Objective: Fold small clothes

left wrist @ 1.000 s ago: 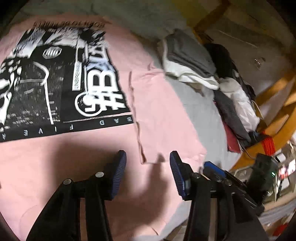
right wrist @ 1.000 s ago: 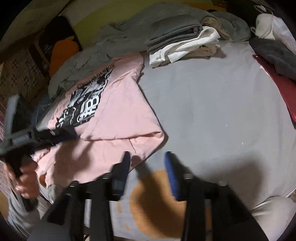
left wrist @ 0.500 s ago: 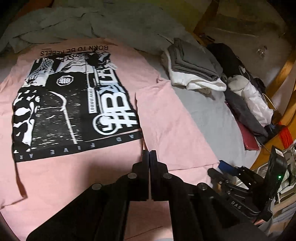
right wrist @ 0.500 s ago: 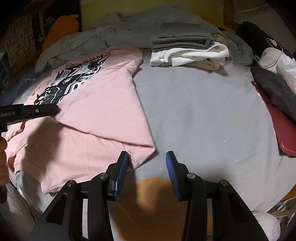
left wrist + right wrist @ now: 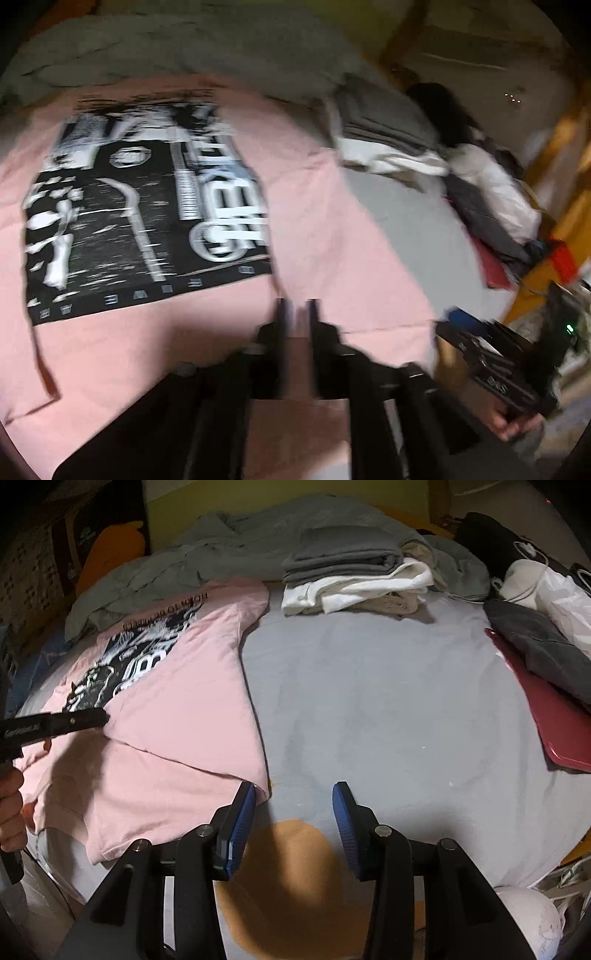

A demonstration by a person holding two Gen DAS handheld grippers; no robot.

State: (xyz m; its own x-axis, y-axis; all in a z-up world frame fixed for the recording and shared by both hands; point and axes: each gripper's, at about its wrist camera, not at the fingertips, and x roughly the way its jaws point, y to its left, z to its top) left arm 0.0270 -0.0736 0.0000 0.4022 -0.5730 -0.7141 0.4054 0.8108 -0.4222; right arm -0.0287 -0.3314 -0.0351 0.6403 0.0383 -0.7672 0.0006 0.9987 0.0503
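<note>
A pink T-shirt with a black-and-white print lies flat on the grey bed sheet, its right sleeve folded in over the body. My left gripper hovers over the shirt's lower middle, blurred. Its jaws are opening, a narrow gap shows between them, and no cloth is pinched there. In the right wrist view the pink T-shirt fills the left side and the left gripper reaches in over it. My right gripper stands open just off the shirt's near right corner, with only sheet between its fingers.
A folded stack of grey and white clothes sits at the back. Behind it lies a rumpled grey blanket. At the right, a dark garment rests on a red flat thing, beside a white bag.
The left gripper's jaws went from apart to fully shut, and now stand slightly apart again. Its view has drawn back from the shirt. The right gripper stays open near the shirt's corner.
</note>
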